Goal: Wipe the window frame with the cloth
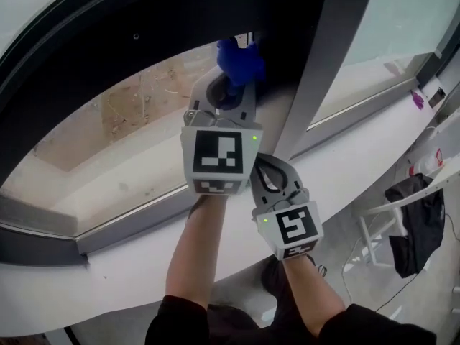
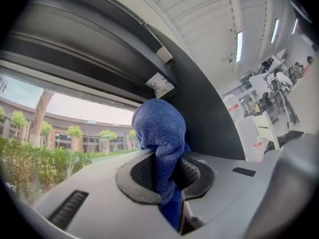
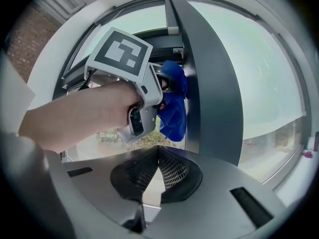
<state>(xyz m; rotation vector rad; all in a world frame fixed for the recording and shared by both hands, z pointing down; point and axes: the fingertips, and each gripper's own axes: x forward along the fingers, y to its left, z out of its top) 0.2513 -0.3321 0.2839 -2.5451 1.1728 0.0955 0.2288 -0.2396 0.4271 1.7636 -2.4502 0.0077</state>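
The blue cloth [image 1: 239, 61] is clamped between the jaws of the left gripper [image 1: 231, 85], with its bunched end set up against the dark window frame [image 1: 316, 70] at 12 o'clock in the head view. The right gripper [image 1: 267, 165] is held at 5 o'clock from the left one, over the white sill [image 1: 144, 264]; its jaws are seen closed, with nothing gripped

A white windowsill [image 1: 345, 171] carries a small purple object [image 1: 417, 100] near its right end.
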